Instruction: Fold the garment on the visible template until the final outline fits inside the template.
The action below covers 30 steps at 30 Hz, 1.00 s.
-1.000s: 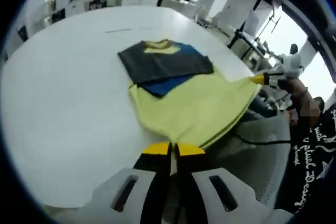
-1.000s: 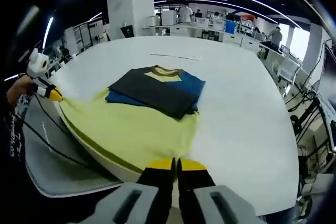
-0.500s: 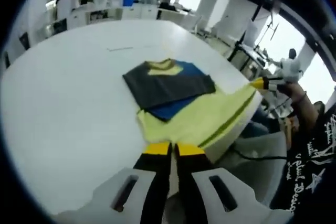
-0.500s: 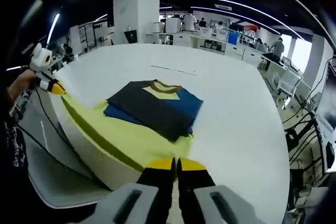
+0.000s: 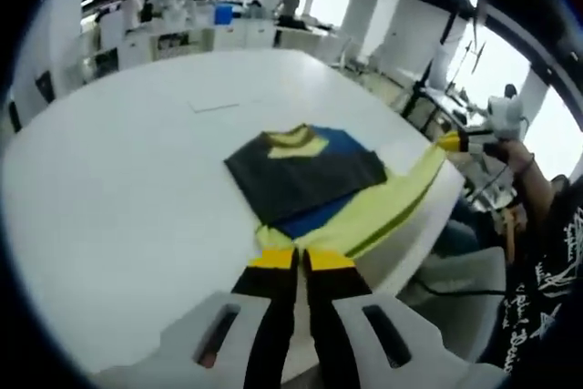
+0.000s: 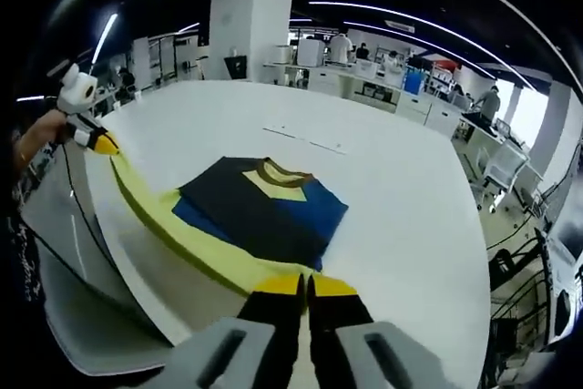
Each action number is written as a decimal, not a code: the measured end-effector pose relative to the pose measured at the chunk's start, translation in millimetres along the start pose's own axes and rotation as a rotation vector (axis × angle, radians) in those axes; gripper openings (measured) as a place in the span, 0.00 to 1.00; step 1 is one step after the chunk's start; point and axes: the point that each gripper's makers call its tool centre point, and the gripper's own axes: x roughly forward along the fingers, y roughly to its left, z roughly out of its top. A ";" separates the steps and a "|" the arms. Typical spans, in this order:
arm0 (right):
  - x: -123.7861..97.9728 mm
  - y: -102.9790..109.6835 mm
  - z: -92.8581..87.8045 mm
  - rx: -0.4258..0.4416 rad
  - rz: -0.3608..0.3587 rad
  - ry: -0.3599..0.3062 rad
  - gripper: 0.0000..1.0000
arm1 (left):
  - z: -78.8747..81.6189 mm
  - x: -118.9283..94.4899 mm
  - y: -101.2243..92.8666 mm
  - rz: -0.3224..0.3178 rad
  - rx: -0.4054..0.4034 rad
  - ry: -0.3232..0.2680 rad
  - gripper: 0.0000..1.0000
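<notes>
A T-shirt lies on the white table (image 5: 109, 198), its dark grey folded top (image 5: 301, 170) over a blue layer (image 5: 314, 216), with a yellow collar (image 5: 293, 141). Its yellow lower part (image 5: 387, 202) is raised into a taut band between both grippers. My left gripper (image 5: 293, 260) is shut on one hem corner. The right gripper (image 5: 453, 141) grips the other corner at the right of the left gripper view. In the right gripper view, the right gripper (image 6: 304, 286) is shut on the hem (image 6: 196, 257), the left gripper (image 6: 98, 141) is at far left, and the shirt (image 6: 260, 211) lies ahead.
A thin line (image 5: 214, 107) is marked on the table beyond the collar, also the line (image 6: 305, 140) in the right gripper view. The table edge (image 6: 109, 252) runs just under the raised hem. A person's arm (image 5: 528, 189) holds the right gripper. Desks and people stand far behind.
Both grippers have lifted the yellow hem off the table edge and carried it toward the collar. The wide yellow panel has narrowed to a raised band.
</notes>
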 end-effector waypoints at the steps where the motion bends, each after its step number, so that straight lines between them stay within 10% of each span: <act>1: 0.7 -0.6 1.3 -0.002 0.000 -0.001 0.00 | 4.6 0.8 2.1 0.004 0.003 -0.008 0.00; 30: 61.4 -54.6 87.7 0.005 -0.074 -0.124 0.00 | 103.4 38.2 81.3 0.169 0.031 -0.205 0.00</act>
